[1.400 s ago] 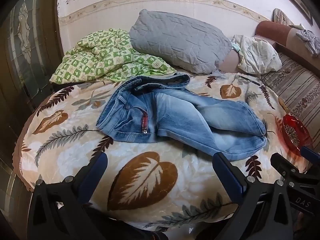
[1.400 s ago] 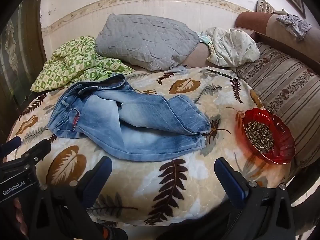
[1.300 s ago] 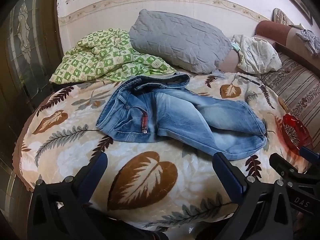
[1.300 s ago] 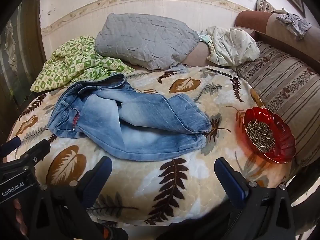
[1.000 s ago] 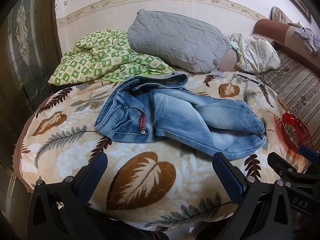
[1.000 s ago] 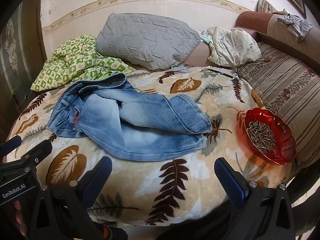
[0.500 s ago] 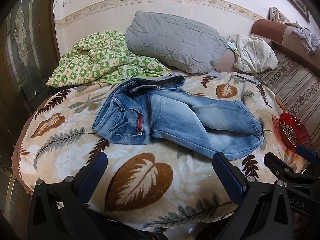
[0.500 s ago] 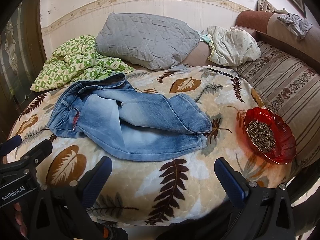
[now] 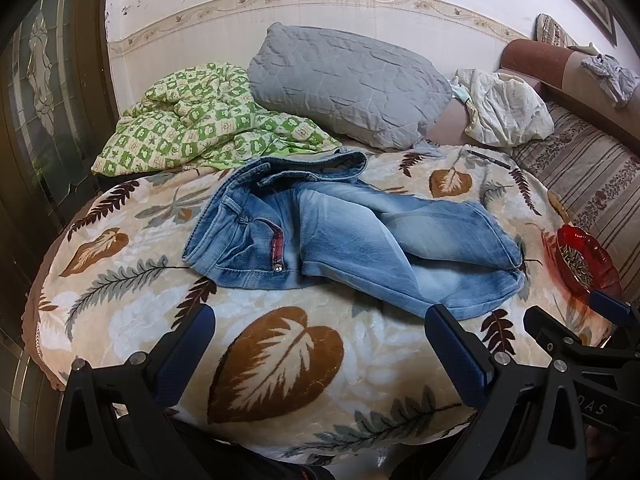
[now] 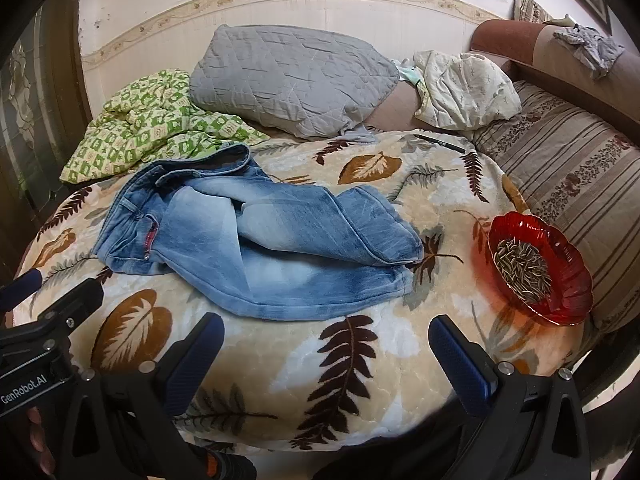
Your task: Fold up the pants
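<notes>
Soft, even indoor light; sharp centre, heavy fisheye bending at the borders.

Both views are moderately bright with a warm cast, and shadows under the jeans (image 9: pixel 352 240) and grey pillow (image 9: pixel 352 84) are faint and diffuse. The red bowl (image 10: pixel 540 264) throws a reddish glow onto the blanket (image 10: pixel 360 360) at lower right. Corners fall to black vignette, the wall border curves strongly along the top, and the left edge is dim.

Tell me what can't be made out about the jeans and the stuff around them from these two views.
- jeans: underside and rear pockets hidden by their own folds, both views.
- red bowl: near rim hidden behind the right gripper in the left wrist view.
- pen: too small to read, right wrist view.
</notes>
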The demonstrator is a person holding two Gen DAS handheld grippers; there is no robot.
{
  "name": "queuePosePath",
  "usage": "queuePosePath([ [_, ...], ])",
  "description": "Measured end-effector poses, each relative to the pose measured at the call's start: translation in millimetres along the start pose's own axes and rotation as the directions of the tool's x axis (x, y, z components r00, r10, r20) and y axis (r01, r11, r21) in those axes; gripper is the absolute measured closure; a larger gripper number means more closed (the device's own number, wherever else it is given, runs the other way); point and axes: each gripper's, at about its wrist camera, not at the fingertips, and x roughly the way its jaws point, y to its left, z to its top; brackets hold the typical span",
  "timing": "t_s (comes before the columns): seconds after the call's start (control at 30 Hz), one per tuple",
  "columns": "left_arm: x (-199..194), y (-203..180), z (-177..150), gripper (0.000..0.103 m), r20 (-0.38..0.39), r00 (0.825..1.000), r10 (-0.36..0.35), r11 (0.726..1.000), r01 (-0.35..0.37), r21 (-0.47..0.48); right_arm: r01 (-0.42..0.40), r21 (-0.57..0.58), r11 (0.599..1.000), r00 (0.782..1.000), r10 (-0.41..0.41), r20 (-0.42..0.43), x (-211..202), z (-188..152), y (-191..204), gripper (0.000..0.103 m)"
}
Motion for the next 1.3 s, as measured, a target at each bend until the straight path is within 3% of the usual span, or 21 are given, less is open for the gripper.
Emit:
queuePosePath([
  [0.33, 1.7, 0.6, -1.9, 0.000, -0.002, 1.000, 0.008, 1.000, -0.008, 0.003, -0.003, 0.004, 1.000, 1.000, 0.003, -0.009, 3.4, -2.7, -0.9, 0.000],
  [0.53, 5.4, 3.4, 1.6, 0.000, -0.058, 0.998, 0.038, 0.999, -0.036, 0.038, -0.014, 0.017, 1.000, 1.000, 0.014, -0.017, 5.4, -2.0, -4.8, 0.000],
  [0.67, 9.5, 0.6, 10.7, 0.000, -0.058, 0.997, -0.040, 0.995, 0.045, 0.090, -0.020, -0.007, 1.000, 1.000, 0.020, -0.022, 7.1, -0.3, -7.6, 0.000],
  [0.77, 22.4, -11.5, 23.3, 0.000, -0.070, 0.992, -0.103, 0.970, 0.115, 0.214, -0.101, -0.019, 0.995, 0.995, 0.101, 0.005, 6.4, 3.9, -20.1, 0.000],
  [0.83, 34.6, -24.9, 34.5, 0.000, -0.052, 0.984, -0.169, 0.920, 0.177, 0.350, -0.173, -0.019, 0.985, 0.985, 0.173, 0.022, 9.8, 8.1, -35.4, 0.000],
  [0.9, 52.8, -42.5, 45.9, 0.000, -0.061, 0.981, -0.184, 0.842, 0.189, 0.505, -0.177, -0.069, 0.982, 0.984, 0.178, 0.005, 20.1, 14.0, -46.7, 0.000],
  [0.97, 66.4, -55.5, 53.0, 0.000, -0.070, 0.977, -0.201, 0.796, 0.205, 0.569, -0.198, -0.128, 0.972, 0.980, 0.196, -0.031, 31.5, 18.1, -53.5, 0.000],
  [1.0, 79.6, -65.1, 61.1, 0.000, -0.094, 0.975, -0.201, 0.757, 0.215, 0.617, -0.213, -0.174, 0.961, 0.977, 0.203, -0.071, 42.4, 20.9, -57.7, 0.000],
  [1.1, 97.6, -84.9, 72.7, 0.000, -0.156, 0.958, -0.242, 0.698, 0.284, 0.658, -0.234, -0.276, 0.932, 0.971, 0.208, -0.122, 61.3, 22.6, -63.6, 0.004],
  [1.23, 117.9, -113.7, 79.2, 0.000, -0.171, 0.949, -0.264, 0.604, 0.301, 0.738, -0.224, -0.397, 0.890, 0.972, 0.175, -0.157, 90.1, 27.8, -73.1, 0.013],
  [1.3, 132.2, -126.0, 80.9, 0.000, -0.197, 0.943, -0.267, 0.568, 0.319, 0.759, -0.244, -0.411, 0.878, 0.966, 0.185, -0.180, 102.9, 30.8, -78.4, 0.024],
])
